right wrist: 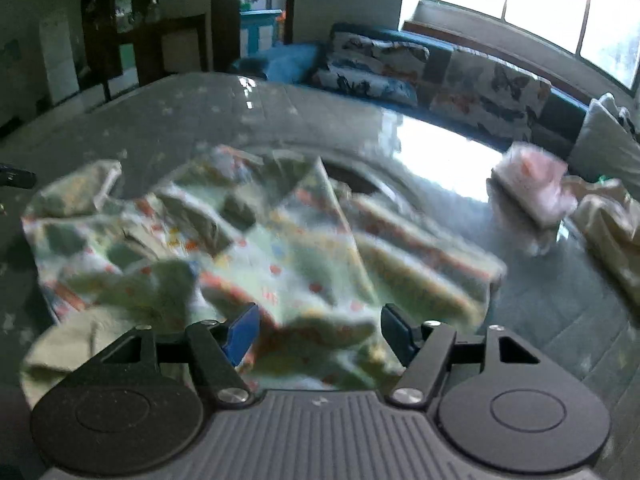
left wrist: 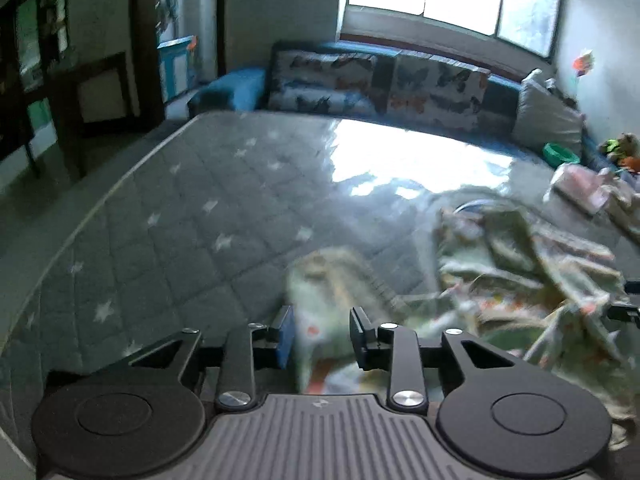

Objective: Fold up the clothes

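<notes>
Left wrist view showed the left gripper (left wrist: 322, 334) with its jaws apart around a bunched edge of the patterned garment (left wrist: 520, 280), which lay rumpled on the quilted mattress (left wrist: 180, 208), likely to catch a hem. The right gripper (right wrist: 316, 336) hung spread wide over the same cloth, gripping nothing; blur hid finer contact.

Motion blur smears the printed garment (right wrist: 256, 248); pink folded item (right wrist: 532, 184) indistinct; mattress (left wrist: 192, 208) cropped at frame edges.
</notes>
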`<state>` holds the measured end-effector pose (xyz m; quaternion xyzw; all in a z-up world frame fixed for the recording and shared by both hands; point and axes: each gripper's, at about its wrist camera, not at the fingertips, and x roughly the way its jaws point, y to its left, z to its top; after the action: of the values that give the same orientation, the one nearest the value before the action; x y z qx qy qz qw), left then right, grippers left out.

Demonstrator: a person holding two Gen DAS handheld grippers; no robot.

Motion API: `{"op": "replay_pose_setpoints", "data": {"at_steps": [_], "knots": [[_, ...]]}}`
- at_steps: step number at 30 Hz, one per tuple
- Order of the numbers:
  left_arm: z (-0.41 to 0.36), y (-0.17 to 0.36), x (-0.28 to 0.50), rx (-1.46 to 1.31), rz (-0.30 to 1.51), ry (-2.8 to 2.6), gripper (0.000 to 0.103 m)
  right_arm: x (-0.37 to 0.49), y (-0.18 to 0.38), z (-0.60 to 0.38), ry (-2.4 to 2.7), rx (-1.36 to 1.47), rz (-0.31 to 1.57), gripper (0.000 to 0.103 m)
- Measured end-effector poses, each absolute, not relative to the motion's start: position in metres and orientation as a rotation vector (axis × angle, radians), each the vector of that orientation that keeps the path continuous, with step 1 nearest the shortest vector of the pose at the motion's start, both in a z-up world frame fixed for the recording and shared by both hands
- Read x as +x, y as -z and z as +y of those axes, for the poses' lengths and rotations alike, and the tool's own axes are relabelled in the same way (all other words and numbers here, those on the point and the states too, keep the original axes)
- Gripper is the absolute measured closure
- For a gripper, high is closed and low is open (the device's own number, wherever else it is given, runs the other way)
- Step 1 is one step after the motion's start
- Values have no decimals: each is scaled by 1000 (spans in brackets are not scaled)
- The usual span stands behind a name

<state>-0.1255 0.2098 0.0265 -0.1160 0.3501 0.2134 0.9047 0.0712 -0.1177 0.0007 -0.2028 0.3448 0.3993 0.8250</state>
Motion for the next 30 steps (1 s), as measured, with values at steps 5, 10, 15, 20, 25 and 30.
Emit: {"op": "replay_pose_setpoints", "data": {"at_steps": [5, 10, 15, 20, 25, 30], "knots": [[180, -28, -95, -232, 692, -297, 71, 87, -10, -94, -869, -433, 704, 44], [157, -6, -53, -257, 732, -183, 81, 106, -15, -66, -885, -437, 680, 49], [144, 18, -27, -278, 786, -116, 86, 142, -4, -29, -881, -411, 690, 53], [140, 34, -19, -289, 831, -103, 86, 164, 14, -5, -860, -407, 715, 53], [140, 35, -20, -291, 832, -107, 86, 184, 32, 17, -839, -407, 746, 68], [140, 34, -20, -293, 833, -112, 86, 177, 36, 14, -830, -445, 728, 97]]}}
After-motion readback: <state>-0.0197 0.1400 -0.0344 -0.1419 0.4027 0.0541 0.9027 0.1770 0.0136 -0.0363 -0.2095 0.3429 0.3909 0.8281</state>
